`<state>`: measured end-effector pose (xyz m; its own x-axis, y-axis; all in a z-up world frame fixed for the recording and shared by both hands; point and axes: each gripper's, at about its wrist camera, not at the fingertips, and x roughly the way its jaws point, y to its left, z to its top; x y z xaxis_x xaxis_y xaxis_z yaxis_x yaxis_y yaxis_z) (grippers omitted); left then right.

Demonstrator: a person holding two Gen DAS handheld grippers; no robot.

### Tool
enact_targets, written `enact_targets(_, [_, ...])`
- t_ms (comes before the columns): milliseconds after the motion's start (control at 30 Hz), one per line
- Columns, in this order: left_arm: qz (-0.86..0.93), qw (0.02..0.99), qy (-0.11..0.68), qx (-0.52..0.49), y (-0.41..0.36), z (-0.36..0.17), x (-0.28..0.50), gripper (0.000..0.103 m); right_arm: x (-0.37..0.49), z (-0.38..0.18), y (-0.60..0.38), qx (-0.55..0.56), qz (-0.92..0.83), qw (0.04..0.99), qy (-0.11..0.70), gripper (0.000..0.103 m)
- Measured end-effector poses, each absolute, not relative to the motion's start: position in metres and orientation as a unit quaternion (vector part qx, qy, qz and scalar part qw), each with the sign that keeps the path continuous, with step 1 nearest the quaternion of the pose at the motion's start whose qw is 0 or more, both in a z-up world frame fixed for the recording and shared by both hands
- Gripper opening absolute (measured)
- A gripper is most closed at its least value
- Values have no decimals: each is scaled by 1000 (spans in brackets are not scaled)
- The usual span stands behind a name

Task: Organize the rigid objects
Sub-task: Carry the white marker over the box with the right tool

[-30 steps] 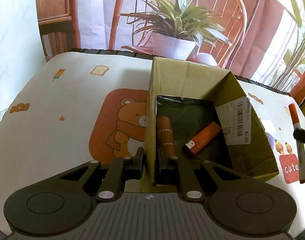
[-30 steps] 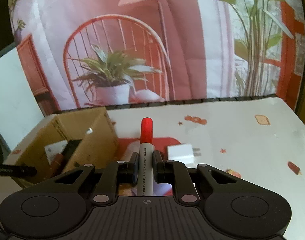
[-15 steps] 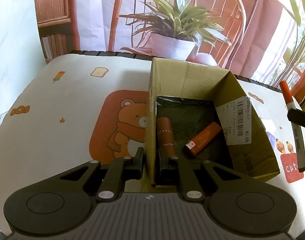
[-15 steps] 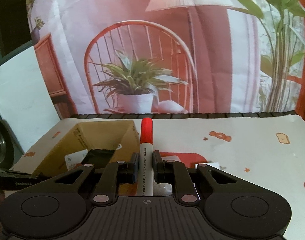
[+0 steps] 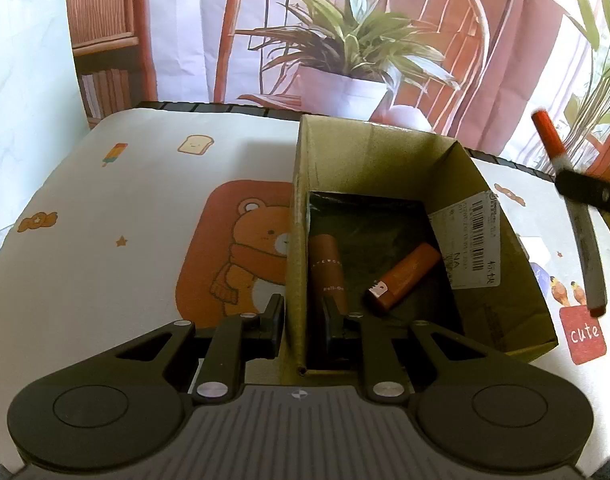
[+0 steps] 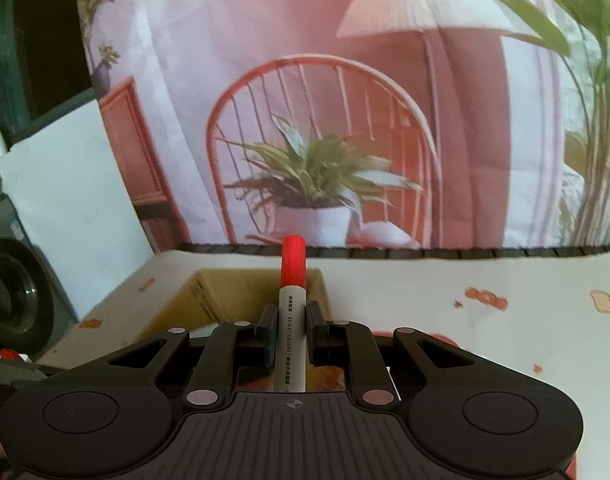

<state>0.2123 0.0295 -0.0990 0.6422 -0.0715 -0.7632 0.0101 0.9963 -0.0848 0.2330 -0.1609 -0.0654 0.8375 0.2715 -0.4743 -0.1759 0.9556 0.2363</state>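
Two items lie inside the cardboard box (image 5: 389,160): a brown tube (image 5: 327,268) and an orange lighter (image 5: 405,278). Left gripper (image 5: 303,314) straddles the box's near wall, jaws opening, pads just off it. Right gripper (image 6: 289,328) clamps a red-capped white marker (image 6: 292,320), raised over the table (image 6: 465,280).

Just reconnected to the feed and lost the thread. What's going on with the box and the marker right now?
A person is sorting small items into the cardboard box using two handheld grippers. The left gripper straddles the box's near wall, and its jaws are opening, with that wall between them. Inside the box lie a brown tube and an orange lighter. The right gripper is clamped on a red-capped marker, held in the air with the box in front of it; it is not in the box yet.
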Motion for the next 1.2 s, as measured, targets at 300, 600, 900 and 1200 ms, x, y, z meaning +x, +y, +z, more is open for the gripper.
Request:
enact_targets(300, [-22, 905, 423, -35, 28, -99, 213, 20, 250, -42, -146, 123, 157, 950, 241, 14])
enact_targets(600, [-21, 905, 423, -36, 29, -99, 213, 20, 277, -59, -120, 161, 195, 925, 283, 14])
enact_targets(900, [-20, 905, 424, -37, 30, -98, 214, 20, 305, -104, -97, 184, 177, 898, 357, 14])
enact_targets(1200, [-15, 904, 425, -44, 33, -100, 215, 28, 315, -121, -74, 158, 161, 882, 413, 14])
